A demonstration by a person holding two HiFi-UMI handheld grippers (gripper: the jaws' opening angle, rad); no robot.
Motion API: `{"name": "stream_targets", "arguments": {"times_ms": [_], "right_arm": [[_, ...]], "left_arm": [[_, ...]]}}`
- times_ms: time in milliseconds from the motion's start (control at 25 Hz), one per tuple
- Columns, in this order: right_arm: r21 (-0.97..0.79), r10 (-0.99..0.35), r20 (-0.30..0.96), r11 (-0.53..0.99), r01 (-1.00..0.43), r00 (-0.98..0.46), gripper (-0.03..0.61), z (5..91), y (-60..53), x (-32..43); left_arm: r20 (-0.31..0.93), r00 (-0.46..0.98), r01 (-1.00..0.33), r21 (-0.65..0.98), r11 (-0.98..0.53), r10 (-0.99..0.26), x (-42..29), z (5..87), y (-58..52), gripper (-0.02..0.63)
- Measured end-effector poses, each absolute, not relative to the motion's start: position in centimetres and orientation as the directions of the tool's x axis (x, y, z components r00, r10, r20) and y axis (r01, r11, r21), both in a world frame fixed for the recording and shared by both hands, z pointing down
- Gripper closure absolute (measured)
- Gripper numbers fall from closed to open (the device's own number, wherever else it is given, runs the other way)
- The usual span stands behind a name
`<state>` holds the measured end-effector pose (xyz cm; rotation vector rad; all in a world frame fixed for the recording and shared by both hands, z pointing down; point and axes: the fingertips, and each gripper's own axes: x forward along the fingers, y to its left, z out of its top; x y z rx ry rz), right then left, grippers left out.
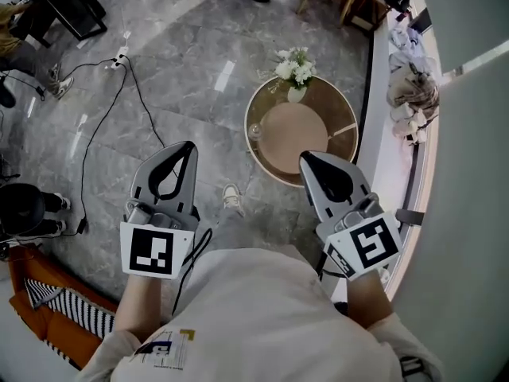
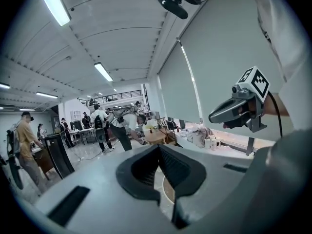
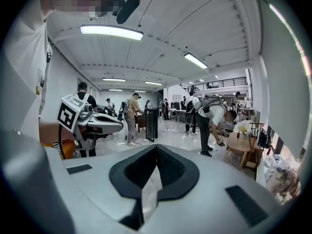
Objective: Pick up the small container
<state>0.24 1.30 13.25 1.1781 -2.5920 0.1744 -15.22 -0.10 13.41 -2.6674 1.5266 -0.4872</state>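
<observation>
Round table (image 1: 347,108): flower vase (image 1: 295,73), small glass container (image 1: 255,131) on top.

Left gripper (image 1: 188,146) and right gripper (image 1: 305,158) hover, jaws together, over grey marble floor (image 1: 183,70). Round gold-rimmed tan table (image 1: 296,138): white flower bouquet (image 1: 295,68) at far edge, small clear glass (image 1: 254,131) at left edge.

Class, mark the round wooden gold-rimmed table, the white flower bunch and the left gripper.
Round wooden gold-rimmed table (image 1: 297,138): head view, bare top.
White flower bunch (image 1: 295,68): head view, blossoms.
Left gripper (image 1: 188,145): head view, shut jaw tips.
</observation>
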Motion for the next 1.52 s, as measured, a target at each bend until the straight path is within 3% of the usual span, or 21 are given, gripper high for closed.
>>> {"name": "stream_targets", "arguments": {"times_ms": [400,760,960,1320,1520], "right_arm": [[0.025,-0.762,0.321,0.6,-0.8,-0.562,0.572,13.3,-8.0,-3.4],[0.039,-0.783,0.34,0.564,-0.825,-0.52,0.572,14.0,-11.9,-4.6],[0.014,-0.79,0.344,0.545,-0.838,-0.508,0.572,14.9,-13.0,-3.3],[0.029,-0.769,0.359,0.576,-0.817,-0.529,0.572,17.2,-16.1,-1.2],[-0.052,-0.733,0.368,0.598,-0.799,-0.573,0.572,19.5,-18.3,-0.1]], "left_arm": [[0.273,0.591,-0.724,-0.236,-0.648,-0.759,-16.8,14.7,-8.8,0.606],[0.271,0.64,-0.707,-0.157,-0.689,-0.719,-16.8,16.5,-12.9,0.606],[0.262,0.624,-0.75,-0.066,-0.658,-0.737,-16.2,17.4,-14.3,0.606],[0.309,0.586,-0.737,-0.181,-0.651,-0.749,-13.9,19.0,-15.5,0.604],[0.369,0.578,-0.713,-0.206,-0.671,-0.727,-12.1,21.6,-16.7,0.604]]}}
